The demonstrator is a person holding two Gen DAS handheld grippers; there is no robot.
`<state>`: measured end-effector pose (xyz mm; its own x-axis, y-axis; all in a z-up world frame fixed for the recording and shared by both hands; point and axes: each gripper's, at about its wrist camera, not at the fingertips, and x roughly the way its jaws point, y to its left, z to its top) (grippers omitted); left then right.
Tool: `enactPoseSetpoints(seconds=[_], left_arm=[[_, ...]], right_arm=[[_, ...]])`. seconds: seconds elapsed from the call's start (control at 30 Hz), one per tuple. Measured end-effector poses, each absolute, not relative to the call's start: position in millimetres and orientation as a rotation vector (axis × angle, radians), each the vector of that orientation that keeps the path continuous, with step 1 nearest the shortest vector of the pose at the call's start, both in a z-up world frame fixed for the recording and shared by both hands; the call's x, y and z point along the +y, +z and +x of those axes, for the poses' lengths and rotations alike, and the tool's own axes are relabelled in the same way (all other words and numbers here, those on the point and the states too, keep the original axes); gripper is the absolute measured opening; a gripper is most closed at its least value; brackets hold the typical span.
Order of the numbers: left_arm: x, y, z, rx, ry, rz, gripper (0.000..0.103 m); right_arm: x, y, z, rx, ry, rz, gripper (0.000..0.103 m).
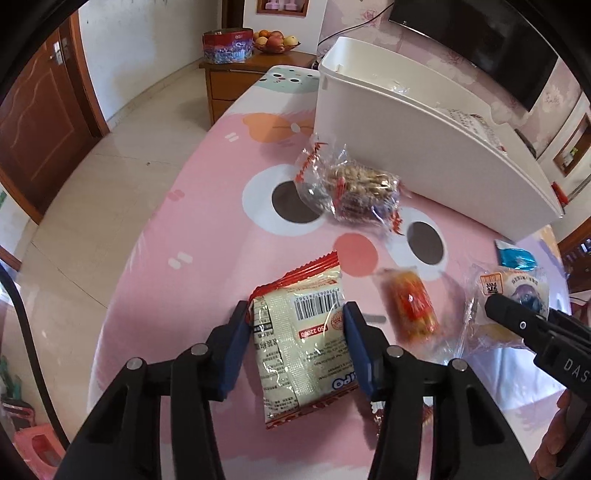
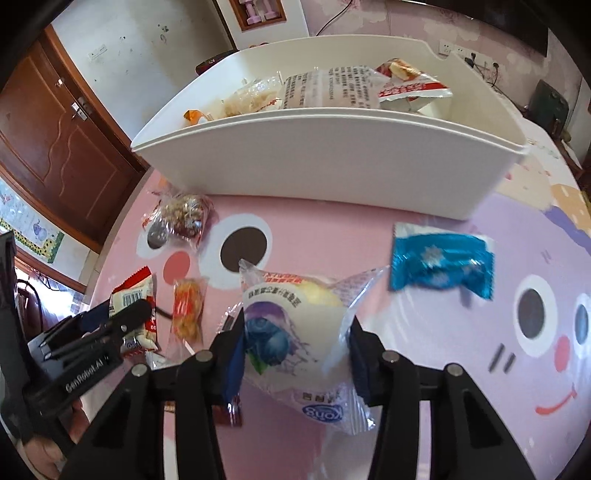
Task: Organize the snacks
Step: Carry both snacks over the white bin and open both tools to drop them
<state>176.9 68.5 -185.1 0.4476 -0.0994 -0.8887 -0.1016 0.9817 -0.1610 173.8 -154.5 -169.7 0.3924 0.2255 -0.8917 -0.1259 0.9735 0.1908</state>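
Observation:
My left gripper [image 1: 297, 314] is shut on a cream snack packet [image 1: 299, 354] with a barcode and red edges; its blue pads press the packet's two long sides just above the pink tablecloth. My right gripper [image 2: 297, 325] is shut on a clear-wrapped blueberry bun [image 2: 306, 314], and shows at the right edge of the left wrist view as the right gripper [image 1: 517, 321]. The white bin [image 2: 332, 177] stands behind, with several packets inside. Loose on the cloth lie a clear bag of nut brittle [image 1: 354, 192], an orange candy [image 1: 413, 306] and a blue packet [image 2: 441, 262].
The pink cartoon tablecloth [image 1: 207, 229] ends at a rounded edge on the left, with tiled floor below. A wooden cabinet [image 1: 236, 81] with a fruit bowl and a tin stands beyond. A brown door [image 1: 40, 122] is at far left, a dark TV [image 1: 480, 33] behind the bin.

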Motion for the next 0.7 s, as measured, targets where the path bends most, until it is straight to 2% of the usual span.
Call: enactPoseSetpoints(seconds=[0.3, 0.53, 0.7], left_arm=[[70, -139, 148, 1.007, -0.102, -0.24, 0.048], [60, -56, 141, 0.847, -0.201, -0.174, 0.048], [57, 14, 158, 0.751, -0.257, -0.13, 0.048]], right_arm=[[-167, -124, 144, 1.055, 0.21, 0.101, 0.047], [-173, -60, 132, 0.931, 0.218, 0.112, 0.047], [-180, 9, 136, 0.813, 0.214, 0.084, 0.047]])
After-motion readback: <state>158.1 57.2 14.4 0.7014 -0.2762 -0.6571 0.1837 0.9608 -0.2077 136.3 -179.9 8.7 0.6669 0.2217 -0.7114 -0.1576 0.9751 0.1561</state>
